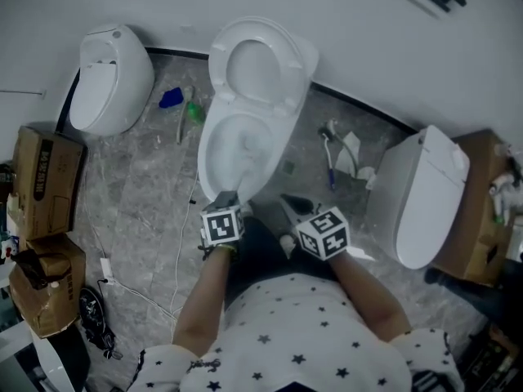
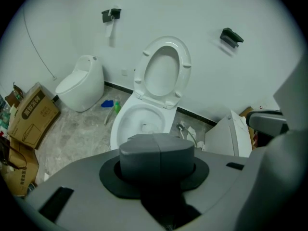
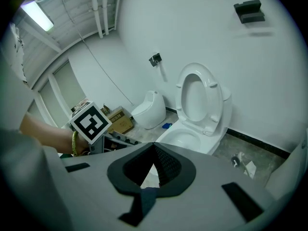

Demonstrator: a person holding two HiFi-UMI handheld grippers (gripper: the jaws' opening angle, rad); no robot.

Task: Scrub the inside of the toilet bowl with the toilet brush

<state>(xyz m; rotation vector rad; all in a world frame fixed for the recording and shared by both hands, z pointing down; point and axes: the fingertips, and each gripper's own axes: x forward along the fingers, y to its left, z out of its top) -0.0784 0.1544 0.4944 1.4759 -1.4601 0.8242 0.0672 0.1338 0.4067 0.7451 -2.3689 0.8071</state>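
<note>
The white toilet has its lid and seat (image 1: 260, 64) raised, and its bowl (image 1: 237, 147) lies open just ahead of me. A brush with a blue handle (image 1: 331, 168) lies on the floor to the right of the toilet, beside white scraps; it also shows in the left gripper view (image 2: 184, 130). My left gripper (image 1: 226, 199) hovers at the bowl's near rim, and its pads (image 2: 139, 153) are pressed together on nothing. My right gripper (image 1: 292, 207) hangs to the right of the bowl's front. Its jaws (image 3: 153, 166) stand apart in a narrow V and hold nothing.
A small white toilet (image 1: 110, 78) stands at the far left and another white toilet (image 1: 421, 196) at the right. A green bottle (image 1: 194, 111) and a blue object (image 1: 171, 98) lie left of the bowl. Cardboard boxes (image 1: 45, 178) and cables (image 1: 122, 280) crowd the left floor.
</note>
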